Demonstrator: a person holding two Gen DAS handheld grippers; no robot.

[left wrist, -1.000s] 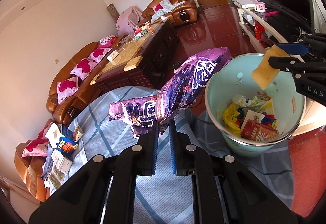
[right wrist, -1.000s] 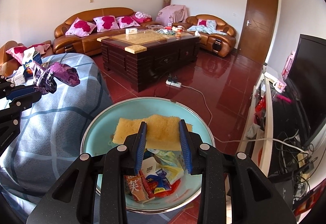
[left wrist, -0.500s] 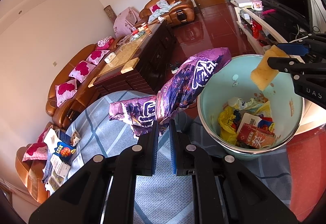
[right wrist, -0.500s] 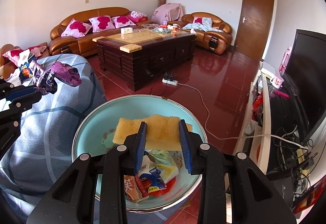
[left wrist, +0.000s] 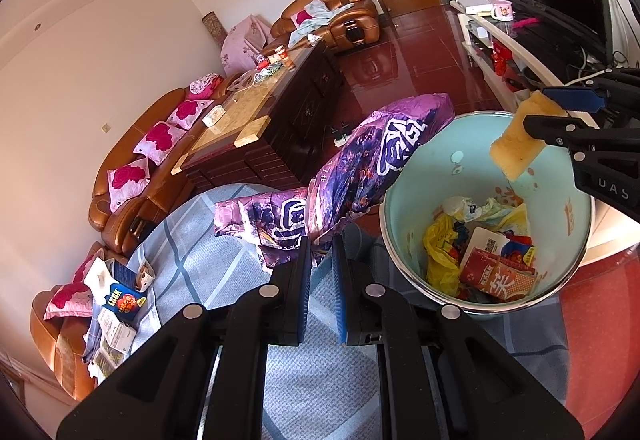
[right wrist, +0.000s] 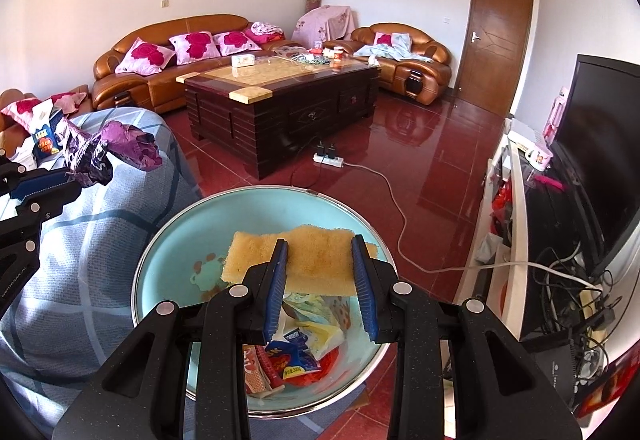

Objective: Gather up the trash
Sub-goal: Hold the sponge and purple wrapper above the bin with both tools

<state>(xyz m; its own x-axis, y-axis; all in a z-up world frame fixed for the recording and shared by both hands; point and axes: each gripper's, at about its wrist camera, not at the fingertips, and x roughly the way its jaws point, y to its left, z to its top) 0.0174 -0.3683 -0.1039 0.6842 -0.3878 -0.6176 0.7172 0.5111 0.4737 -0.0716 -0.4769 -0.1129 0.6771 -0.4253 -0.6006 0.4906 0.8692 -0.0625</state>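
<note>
basin [right wrist: 168, 240] nearer the right gripper [right wrist: 320, 282]

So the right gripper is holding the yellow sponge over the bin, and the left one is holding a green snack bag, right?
Not quite: the snack bag in the left gripper is purple, as the left wrist view shows. The right gripper does hold the yellow sponge over the bin.

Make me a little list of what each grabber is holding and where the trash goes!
left gripper: shut on the purple wrapper, held beside the bin
right gripper: shut on the yellow sponge, held over the bin
bin: light blue, open top, already holds packets and a yellow bag
bin stands on: red floor
nearby: blue checked cloth
</note>
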